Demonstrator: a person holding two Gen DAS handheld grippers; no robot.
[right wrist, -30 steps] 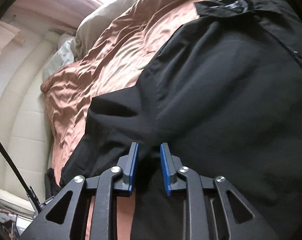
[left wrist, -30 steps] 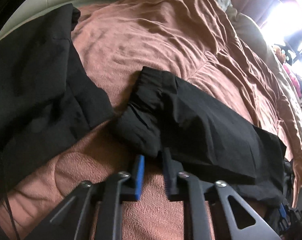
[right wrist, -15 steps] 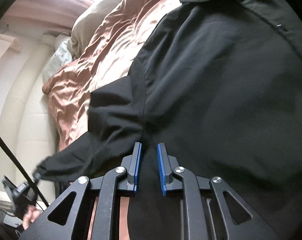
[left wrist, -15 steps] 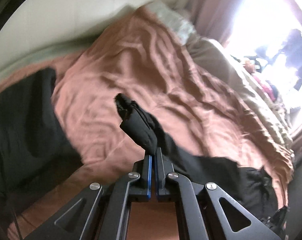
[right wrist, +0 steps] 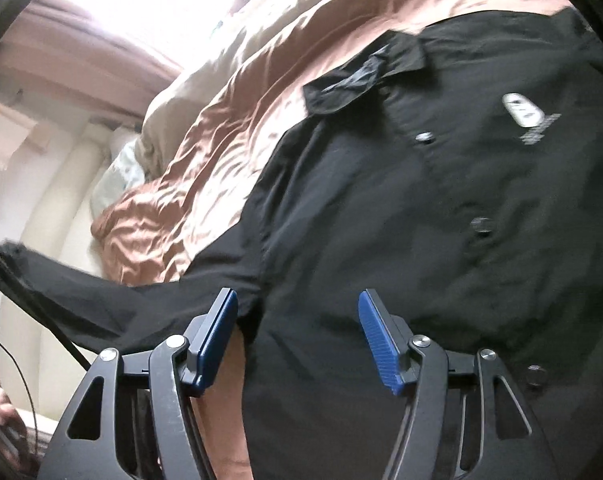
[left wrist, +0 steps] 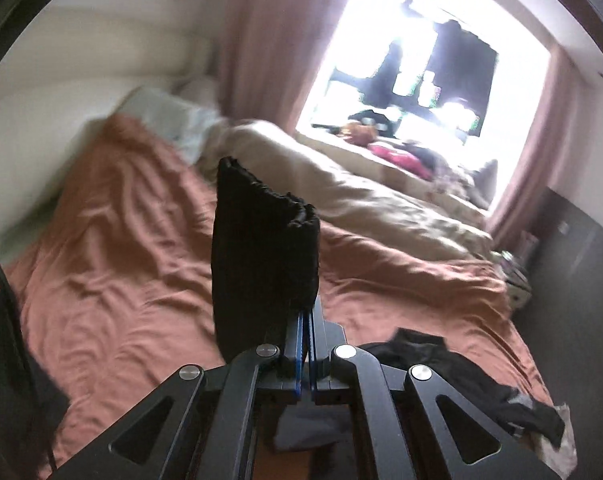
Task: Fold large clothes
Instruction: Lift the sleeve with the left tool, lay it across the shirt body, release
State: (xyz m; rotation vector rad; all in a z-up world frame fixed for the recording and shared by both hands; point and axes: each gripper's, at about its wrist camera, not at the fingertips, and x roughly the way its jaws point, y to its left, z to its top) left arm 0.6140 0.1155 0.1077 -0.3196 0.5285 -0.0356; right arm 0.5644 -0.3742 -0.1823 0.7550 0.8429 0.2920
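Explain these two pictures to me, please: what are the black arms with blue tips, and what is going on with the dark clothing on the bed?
No robot here: a person holds a two-finger clamp in each hand, with a wide-angle camera on each clamp looking along its fingers. So each picture is one clamp's own view.

In the left-hand view, the left gripper is shut on a black sleeve, lifted above the rust-coloured bedspread. Behind are a beige duvet and a bright window.

In the right-hand view, the right gripper has just been opening; its blue pads do not press on anything. Below it a black shirt with buttons and a collar lies spread on the bed.
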